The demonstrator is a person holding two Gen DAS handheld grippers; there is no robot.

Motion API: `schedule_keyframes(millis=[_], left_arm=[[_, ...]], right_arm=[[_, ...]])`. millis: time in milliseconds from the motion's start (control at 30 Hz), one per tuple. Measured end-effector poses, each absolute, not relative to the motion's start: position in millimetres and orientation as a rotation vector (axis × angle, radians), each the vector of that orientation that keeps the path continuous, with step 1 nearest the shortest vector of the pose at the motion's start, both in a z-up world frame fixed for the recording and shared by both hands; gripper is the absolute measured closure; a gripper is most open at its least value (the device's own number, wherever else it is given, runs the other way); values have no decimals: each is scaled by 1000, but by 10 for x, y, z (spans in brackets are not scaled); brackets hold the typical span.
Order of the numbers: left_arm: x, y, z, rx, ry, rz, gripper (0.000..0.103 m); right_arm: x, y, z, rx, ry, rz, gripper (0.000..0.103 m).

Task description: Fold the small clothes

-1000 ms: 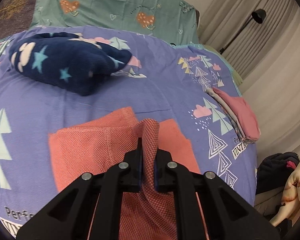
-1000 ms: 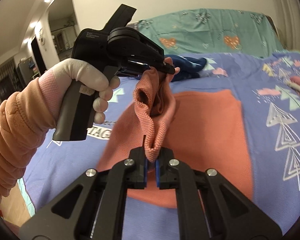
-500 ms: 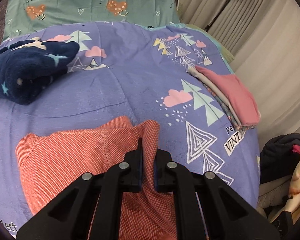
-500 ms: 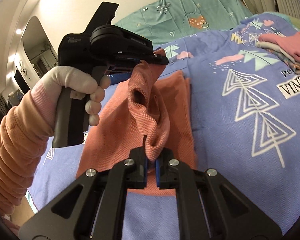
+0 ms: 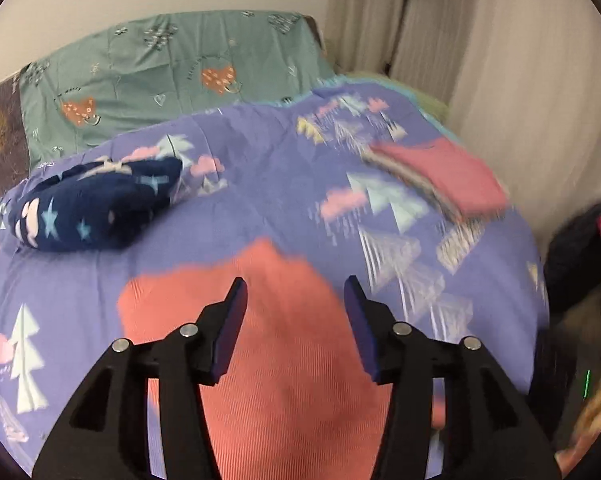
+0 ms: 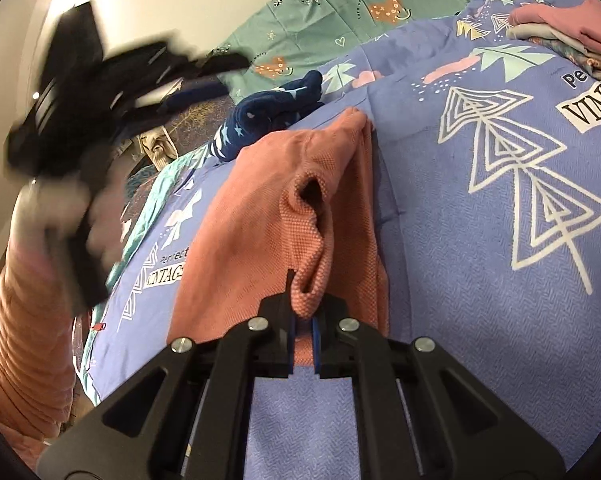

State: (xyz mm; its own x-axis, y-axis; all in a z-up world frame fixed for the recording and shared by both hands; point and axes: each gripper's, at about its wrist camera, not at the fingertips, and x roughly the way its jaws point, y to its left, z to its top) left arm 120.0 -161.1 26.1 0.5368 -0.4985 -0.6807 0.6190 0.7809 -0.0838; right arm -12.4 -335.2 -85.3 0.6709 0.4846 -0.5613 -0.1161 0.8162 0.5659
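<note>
While our right gripper (image 6: pixel 302 330) pinches a bunched edge of the coral knit garment (image 6: pixel 276 216) at six o'clock in its view, our left gripper (image 5: pixel 296 328) hangs over the same cloth with its jaws spread wide and nothing between them. The garment lies on the purple tree-print bedspread (image 6: pixel 460 240), folded over itself, with a puckered loop rising just above the right fingertips. To finish this fold well, we judge that we should lower the right side until the held edge meets the layer beneath, line it up with the far edge toward twelve o'clock, and only then let go; releasing high would probably let the knit slump and skew.

Half a second ago our left jaws were clamped on a ridge of this cloth; now they have released it and the fabric has dropped flat. Our left hand (image 6: pixel 60 216) has swung up and away, blurred at nine o'clock. The navy star-print bundle (image 5: pixel 96 204) and the stack of folded clothes (image 5: pixel 440 176) at two o'clock stay put.
</note>
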Motion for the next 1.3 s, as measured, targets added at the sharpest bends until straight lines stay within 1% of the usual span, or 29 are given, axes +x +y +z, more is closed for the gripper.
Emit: schedule_keyframes(millis=[133, 300, 433, 633, 700, 767, 800, 833, 867, 933, 967, 1033, 1133, 1200, 1300], left_arm=[[617, -1358, -72, 256, 806, -705, 52], [159, -1312, -487, 362, 864, -702, 51], [116, -1368, -569, 397, 815, -650, 49], [115, -1467, -600, 463, 736, -584, 47], [146, -1411, -625, 471, 735, -538, 47], [206, -1278, -704, 443, 769, -500, 47], [228, -1209, -740, 421, 787, -495, 47], [244, -1128, -771, 388, 801, -493, 47], [256, -1070, -785, 362, 812, -488, 47], [252, -1002, -779, 327, 822, -484, 47], [227, -988, -771, 323, 825, -478, 47], [202, -988, -754, 326, 826, -469, 48], [136, -945, -692, 297, 833, -480, 51], [136, -926, -635, 279, 826, -485, 51], [120, -939, -542, 265, 833, -509, 51]], right_arm=[[-100, -3391, -846, 550, 781, 374, 97], [-55, -3427, -787, 570, 787, 394, 97], [-21, -3413, -674, 586, 783, 413, 97], [-137, -3467, -381, 597, 684, 438, 98], [-188, -3539, -443, 575, 707, 382, 98], [-188, -3612, -666, 593, 780, 356, 98], [-177, -3626, -793, 603, 828, 352, 97], [-170, -3633, -889, 615, 864, 350, 91], [-163, -3651, -981, 632, 902, 346, 88], [-147, -3710, -1070, 687, 916, 378, 87], [-127, -3741, -1064, 703, 914, 389, 86], [-53, -3810, -974, 715, 891, 412, 76], [68, -3836, -825, 680, 870, 444, 71], [211, -3823, -770, 660, 892, 477, 65], [378, -3786, -774, 659, 934, 482, 65]])
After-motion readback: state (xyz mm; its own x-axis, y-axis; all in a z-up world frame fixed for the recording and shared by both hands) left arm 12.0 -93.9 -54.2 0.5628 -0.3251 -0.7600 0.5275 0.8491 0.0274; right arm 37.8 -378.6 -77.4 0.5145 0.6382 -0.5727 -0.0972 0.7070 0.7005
